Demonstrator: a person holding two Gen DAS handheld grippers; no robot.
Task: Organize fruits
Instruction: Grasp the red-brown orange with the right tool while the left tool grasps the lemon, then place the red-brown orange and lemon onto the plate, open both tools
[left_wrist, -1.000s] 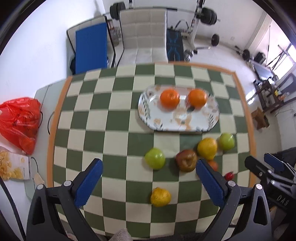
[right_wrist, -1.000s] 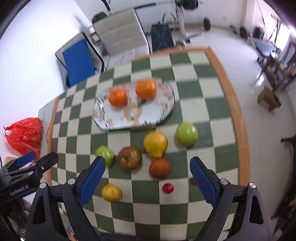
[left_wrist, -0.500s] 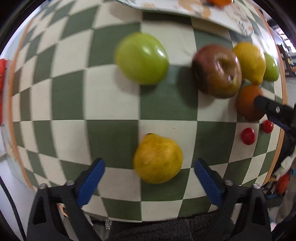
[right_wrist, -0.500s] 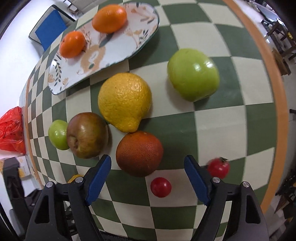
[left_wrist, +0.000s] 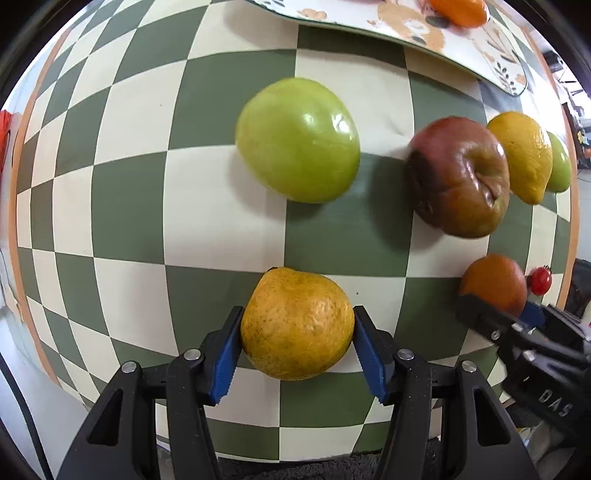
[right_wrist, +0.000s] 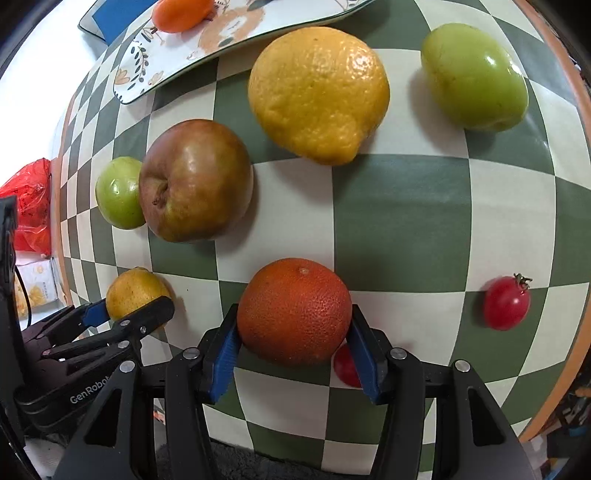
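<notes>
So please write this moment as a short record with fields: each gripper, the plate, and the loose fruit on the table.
left gripper: shut on yellow citrus, on the table
right gripper: shut on dark orange, on the table
plate: far side, holds an orange
loose fruit: two green apples, brown apple, lemon, two cherry tomatoes
near right gripper: one tomato lies close by its right finger
</notes>
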